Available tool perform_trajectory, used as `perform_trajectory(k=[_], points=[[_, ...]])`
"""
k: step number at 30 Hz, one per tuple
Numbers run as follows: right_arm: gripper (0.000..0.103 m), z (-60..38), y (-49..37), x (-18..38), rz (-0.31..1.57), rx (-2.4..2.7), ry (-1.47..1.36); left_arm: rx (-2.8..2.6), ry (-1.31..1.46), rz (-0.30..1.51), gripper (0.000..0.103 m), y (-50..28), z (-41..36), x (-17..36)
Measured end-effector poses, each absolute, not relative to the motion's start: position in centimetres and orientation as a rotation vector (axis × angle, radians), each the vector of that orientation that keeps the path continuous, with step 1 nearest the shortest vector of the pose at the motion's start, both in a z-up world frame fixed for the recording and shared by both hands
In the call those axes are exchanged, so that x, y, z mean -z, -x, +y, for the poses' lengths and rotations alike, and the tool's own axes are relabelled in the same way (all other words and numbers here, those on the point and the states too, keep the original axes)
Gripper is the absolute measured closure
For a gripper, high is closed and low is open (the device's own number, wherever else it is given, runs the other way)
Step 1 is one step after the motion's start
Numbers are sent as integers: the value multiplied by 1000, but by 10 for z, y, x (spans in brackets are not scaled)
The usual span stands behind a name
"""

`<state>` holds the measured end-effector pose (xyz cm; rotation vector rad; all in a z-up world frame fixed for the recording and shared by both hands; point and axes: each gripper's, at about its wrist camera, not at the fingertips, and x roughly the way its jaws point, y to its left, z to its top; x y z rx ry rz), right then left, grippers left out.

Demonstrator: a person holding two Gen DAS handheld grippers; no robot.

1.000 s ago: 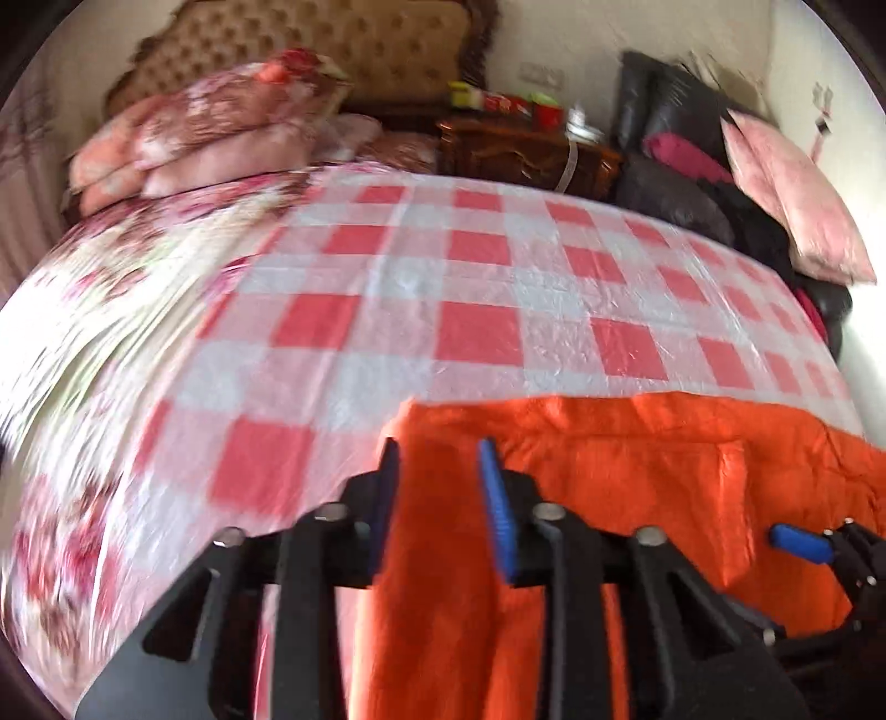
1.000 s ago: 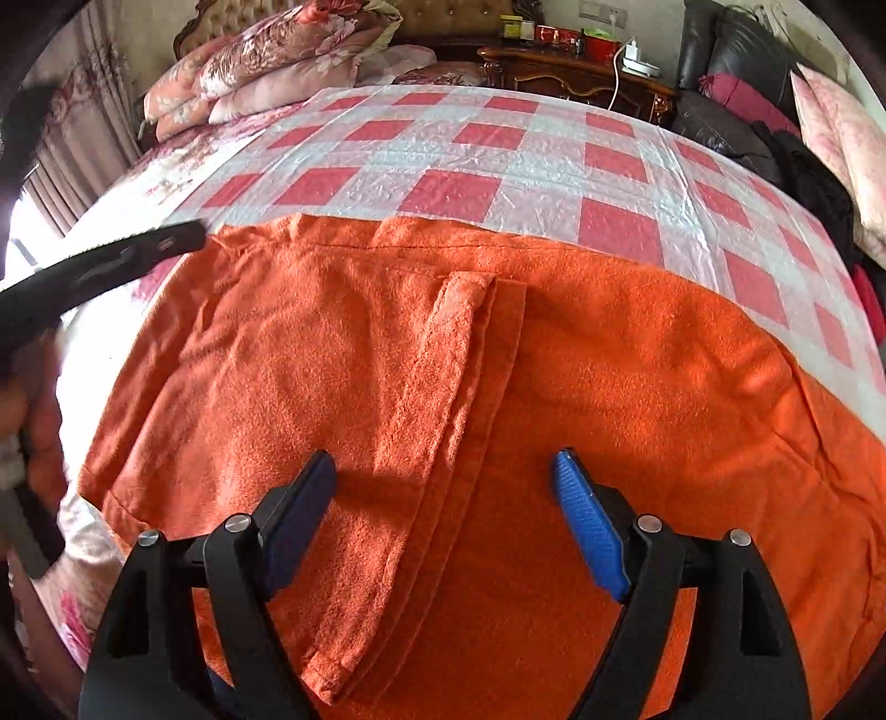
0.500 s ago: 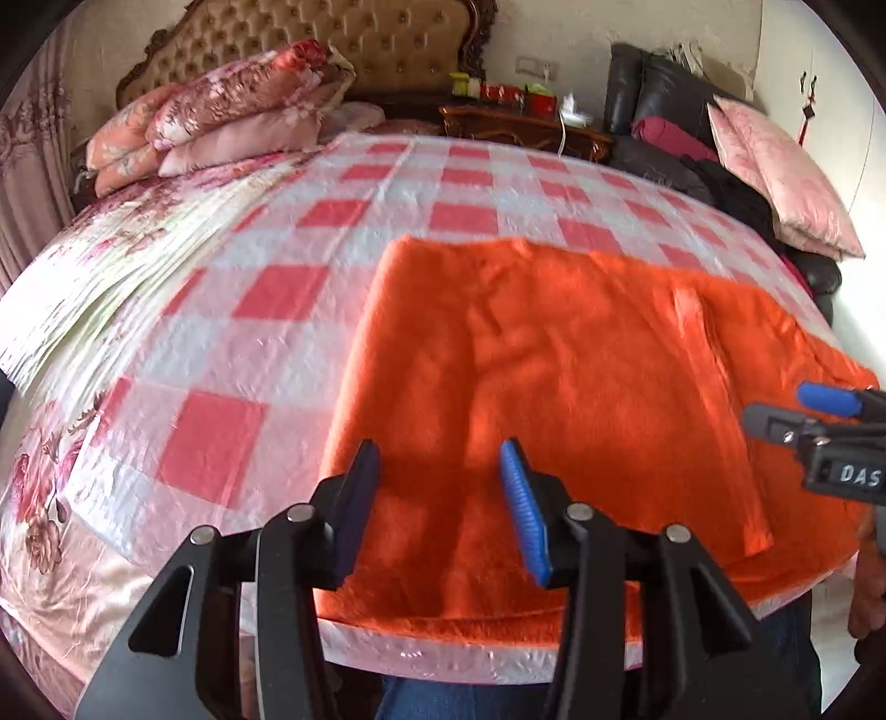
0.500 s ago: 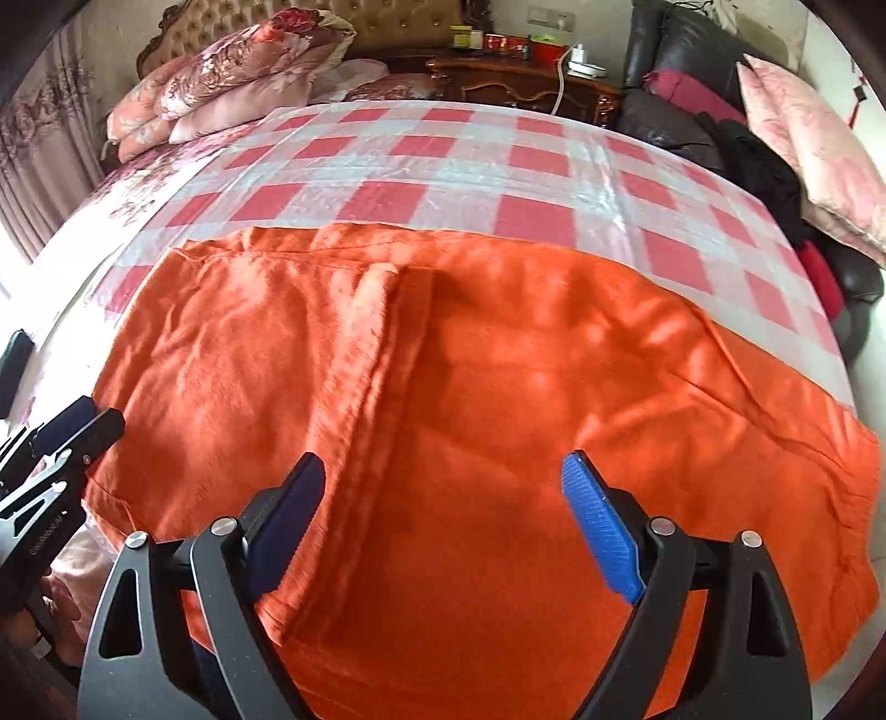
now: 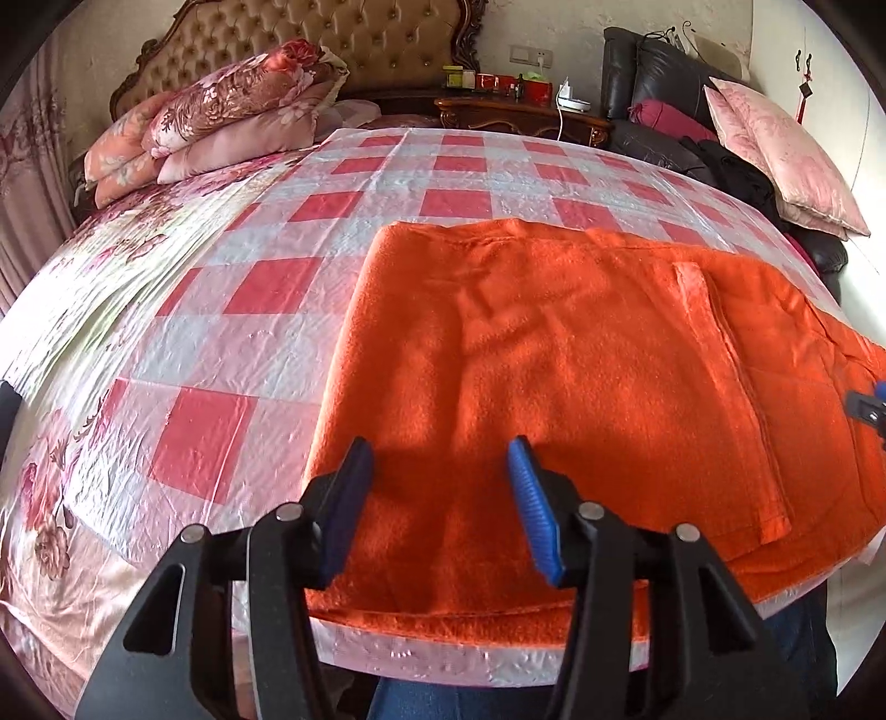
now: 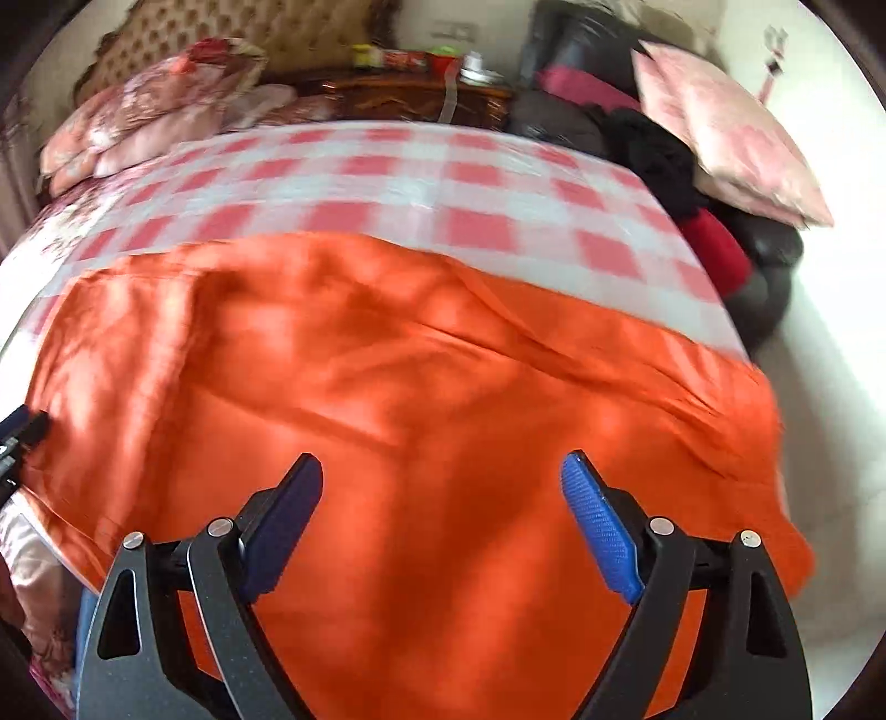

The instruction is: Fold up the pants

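Across the red-checked sheet (image 5: 332, 288) of the bed, orange pants (image 5: 554, 354) lying flat, reaching its near edge. Above their 6 o'clock edge, left gripper (image 5: 437, 471), jaws just widened, grasping nothing. Farther toward 3 o'clock, right gripper (image 6: 443, 498), jaws spread wide, empty.

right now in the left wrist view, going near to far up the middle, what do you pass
left gripper → orange pants → checked sheet → wooden nightstand → wall switch
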<state>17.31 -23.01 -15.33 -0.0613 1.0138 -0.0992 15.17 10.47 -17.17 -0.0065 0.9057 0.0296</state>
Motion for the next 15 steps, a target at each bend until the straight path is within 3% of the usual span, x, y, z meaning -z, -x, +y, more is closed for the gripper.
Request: perform_trajectory(k=[6,13,15], points=[[18,-315,-155,174,1064,193,-43,-36,1,888,51,-150,103,172],[15,-305,-141,180,976,173,39,-39,-6,876,50,-148,103,172],[15,-308,-142,180,983,164,16,-37,6,885,43,-149,107,170]])
